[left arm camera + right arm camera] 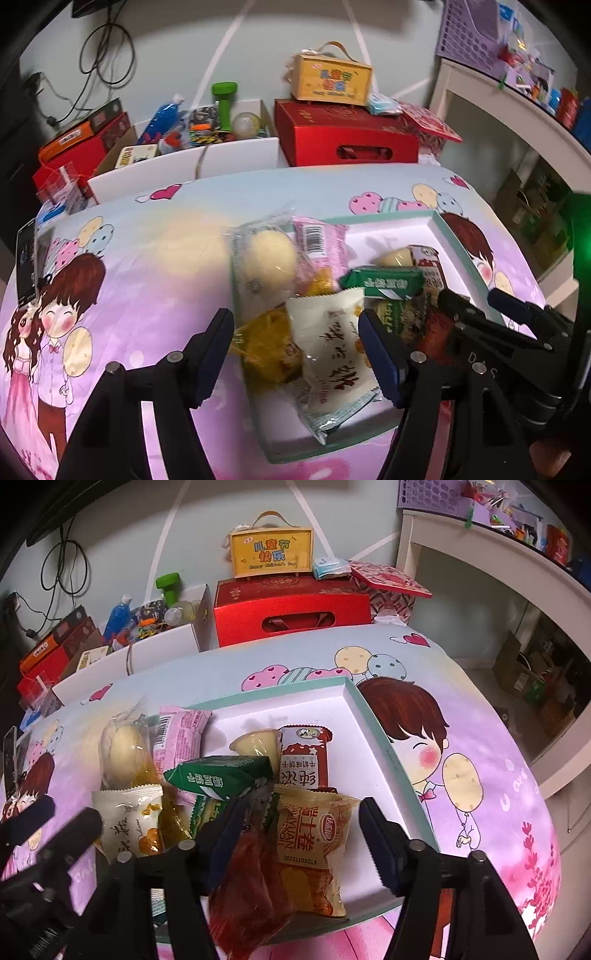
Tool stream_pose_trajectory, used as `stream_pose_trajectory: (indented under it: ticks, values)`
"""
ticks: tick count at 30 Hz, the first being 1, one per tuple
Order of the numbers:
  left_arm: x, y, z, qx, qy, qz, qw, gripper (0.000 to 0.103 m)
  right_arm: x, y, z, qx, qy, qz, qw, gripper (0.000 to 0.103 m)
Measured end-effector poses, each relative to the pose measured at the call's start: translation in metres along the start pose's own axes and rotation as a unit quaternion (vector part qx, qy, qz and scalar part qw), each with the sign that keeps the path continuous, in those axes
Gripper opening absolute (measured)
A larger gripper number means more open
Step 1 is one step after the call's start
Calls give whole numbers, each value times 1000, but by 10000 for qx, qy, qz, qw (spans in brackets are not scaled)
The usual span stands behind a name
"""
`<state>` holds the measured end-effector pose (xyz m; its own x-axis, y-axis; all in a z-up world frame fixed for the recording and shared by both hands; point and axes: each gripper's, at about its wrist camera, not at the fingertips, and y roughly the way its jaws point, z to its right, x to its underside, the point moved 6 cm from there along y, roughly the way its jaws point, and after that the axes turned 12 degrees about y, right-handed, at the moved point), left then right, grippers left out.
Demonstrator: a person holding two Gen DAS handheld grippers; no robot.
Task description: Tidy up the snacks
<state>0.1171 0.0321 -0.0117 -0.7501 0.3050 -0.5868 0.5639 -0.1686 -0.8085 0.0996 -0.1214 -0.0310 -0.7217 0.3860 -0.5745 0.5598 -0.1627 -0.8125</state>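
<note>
A white tray with a teal rim (436,218) (347,681) sits on the cartoon tablecloth and holds several wrapped snacks. My left gripper (299,352) is open, its fingers either side of a white packet with black brush writing (332,350) (125,823) and a yellow snack (269,347). My right gripper (304,838) is open over an orange egg-roll packet (314,842), with a red packet (251,886) by its left finger. Further back lie a cream bun (266,258) (125,749), a pink packet (325,243), a green packet (221,771), a jelly cup (255,744) and a red-and-white biscuit packet (304,760).
Behind the table stand a red gift box (347,136), a yellow handled box (330,79) and a white box of toys (207,155). A white shelf unit (480,554) rises at the right. A phone (26,258) lies at the table's left edge.
</note>
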Motion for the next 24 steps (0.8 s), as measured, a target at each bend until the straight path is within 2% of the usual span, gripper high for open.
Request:
stream_pose_trajectory:
  ticks: [3, 5, 6, 7, 9, 16, 24]
  values:
    - [1, -1, -9, -71, -123, 17, 9999, 80, 0, 0, 0, -22, 14, 5, 10000, 78]
    - [4, 0, -16, -141, -228, 4, 9996, 91, 1, 1, -1, -43, 2, -8, 10000, 78]
    - [5, 1, -19, -167, -269, 2, 9995, 92, 2, 1, -1, -52, -4, -17, 10000, 83]
    - [6, 1, -22, -202, -314, -4, 9993, 94, 3, 1, -2, -68, -7, -20, 10000, 94]
    - [9, 1, -29, -312, -374, -7, 9988, 97, 4, -2, -4, -116, -2, 38, 9999, 103]
    - [22, -9, -47, -429, -553, 13, 9975, 99, 10, -15, -12, -228, -88, 171, 9996, 103]
    - [57, -24, -60, -582, -724, -158, 9955, 99, 33, -37, -15, -549, -80, 259, 9981, 103]
